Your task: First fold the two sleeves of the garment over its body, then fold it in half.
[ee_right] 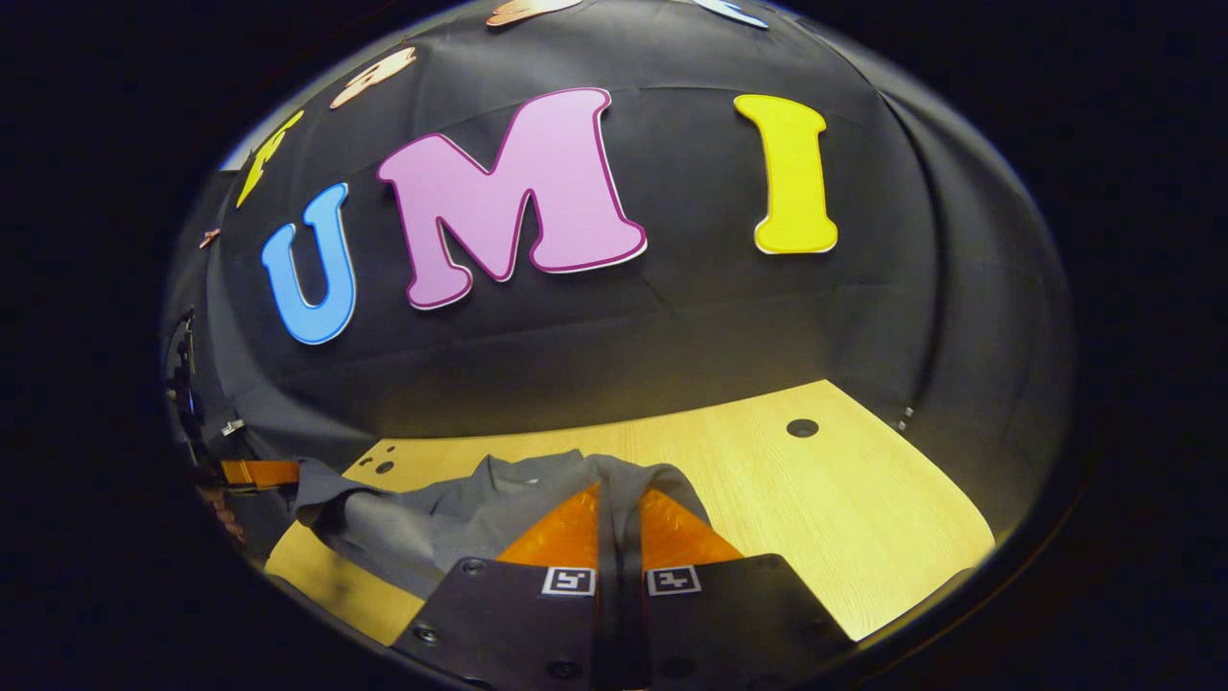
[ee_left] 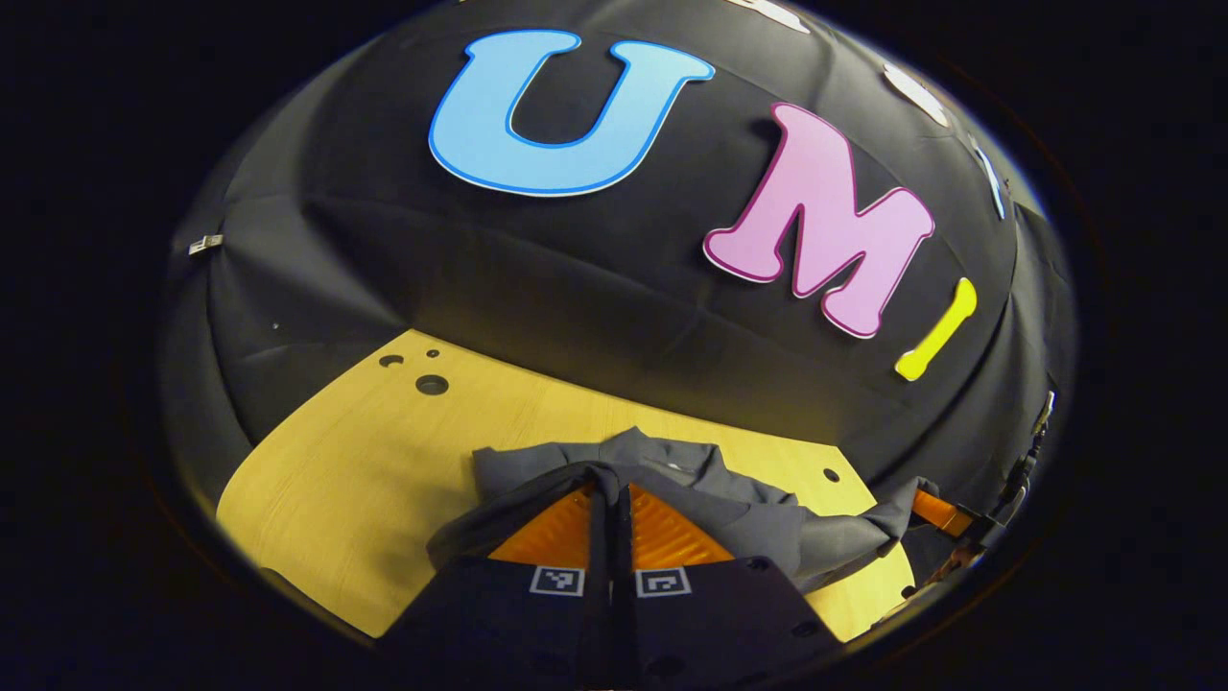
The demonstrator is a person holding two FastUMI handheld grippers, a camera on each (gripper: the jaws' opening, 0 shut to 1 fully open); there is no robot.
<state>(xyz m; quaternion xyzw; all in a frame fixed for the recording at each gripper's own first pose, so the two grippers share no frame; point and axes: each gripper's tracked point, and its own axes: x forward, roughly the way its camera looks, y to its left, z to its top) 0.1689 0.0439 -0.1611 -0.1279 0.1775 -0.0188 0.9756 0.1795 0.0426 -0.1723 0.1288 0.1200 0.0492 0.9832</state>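
A dark grey garment lies on the light wooden table, its collar at the far side. My left gripper is shut on a fold of the grey cloth, which drapes over both fingers and hangs lifted off the table. In the left gripper view the right gripper pinches another edge of the garment at the right. My right gripper is shut on the garment too, cloth gathered at its fingertips. The left gripper holds the far left edge in the right gripper view.
The wooden table has small round holes near its far left corner and one at the far right. The black cloth wall stands right behind the table. Bare wood lies left of the garment in the left gripper view.
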